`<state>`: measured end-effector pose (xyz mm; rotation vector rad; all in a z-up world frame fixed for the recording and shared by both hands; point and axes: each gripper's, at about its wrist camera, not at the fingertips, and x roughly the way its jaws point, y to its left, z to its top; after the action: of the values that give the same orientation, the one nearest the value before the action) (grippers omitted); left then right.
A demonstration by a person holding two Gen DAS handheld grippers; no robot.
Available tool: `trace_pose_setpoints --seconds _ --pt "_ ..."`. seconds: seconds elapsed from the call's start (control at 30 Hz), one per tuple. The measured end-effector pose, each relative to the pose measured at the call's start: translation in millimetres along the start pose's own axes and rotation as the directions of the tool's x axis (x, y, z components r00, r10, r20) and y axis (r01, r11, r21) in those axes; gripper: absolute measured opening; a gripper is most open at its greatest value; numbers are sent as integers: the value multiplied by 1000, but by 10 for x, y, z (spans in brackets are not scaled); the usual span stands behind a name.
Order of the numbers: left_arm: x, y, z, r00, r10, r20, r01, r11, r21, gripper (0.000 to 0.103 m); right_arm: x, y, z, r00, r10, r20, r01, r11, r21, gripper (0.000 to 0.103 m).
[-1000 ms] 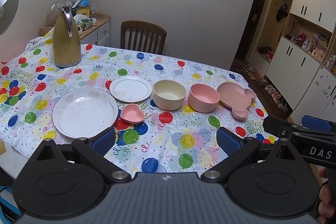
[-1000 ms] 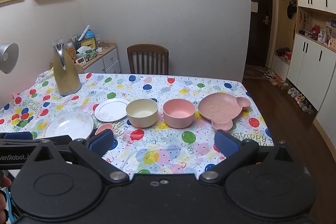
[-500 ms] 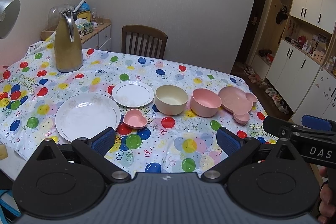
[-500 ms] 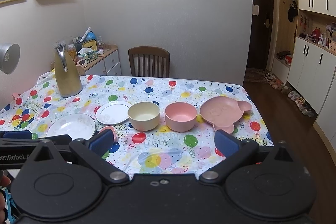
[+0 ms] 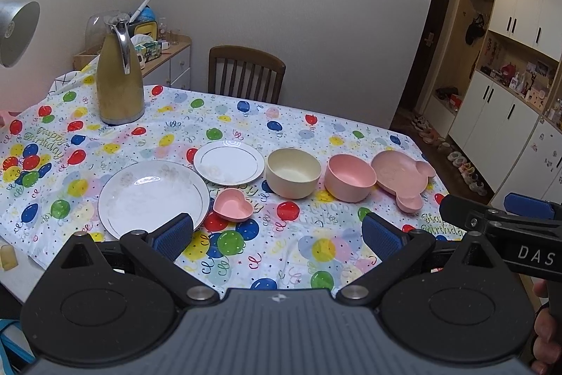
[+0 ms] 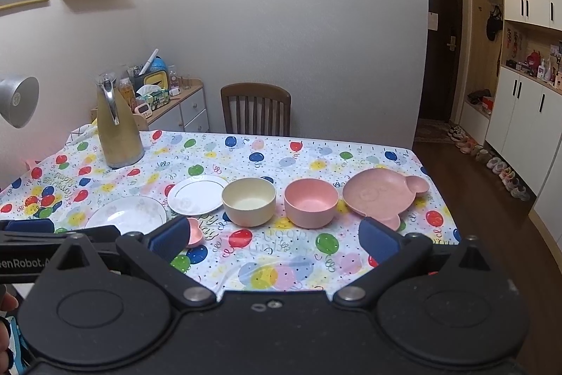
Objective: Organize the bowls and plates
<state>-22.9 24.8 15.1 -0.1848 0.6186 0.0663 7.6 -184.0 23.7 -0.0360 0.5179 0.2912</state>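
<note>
Your left gripper (image 5: 277,232) and right gripper (image 6: 274,236) both hang released, empty, above the bench's near edge. Along that edge, left to right: 2 white plates (image 5: 152,195), heart dish (image 5: 232,209), cream bowl (image 5: 293,172), pink bowl (image 5: 349,177), pink eared plate (image 5: 402,176).

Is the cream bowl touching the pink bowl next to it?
Apart. The right wrist view shows a clear strip of tablecloth between the cream bowl and the pink bowl; the left wrist view shows the same gap.

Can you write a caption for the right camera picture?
Open right gripper faces two bowls and four dishes on a balloon tablecloth.
</note>
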Motion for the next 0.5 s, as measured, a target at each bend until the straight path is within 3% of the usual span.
trace_pose_setpoints --seconds 0.5 --pt "140 221 19 999 31 -5 -32 998 -57 103 195 97 38 998 58 -15 -58 998 -16 103"
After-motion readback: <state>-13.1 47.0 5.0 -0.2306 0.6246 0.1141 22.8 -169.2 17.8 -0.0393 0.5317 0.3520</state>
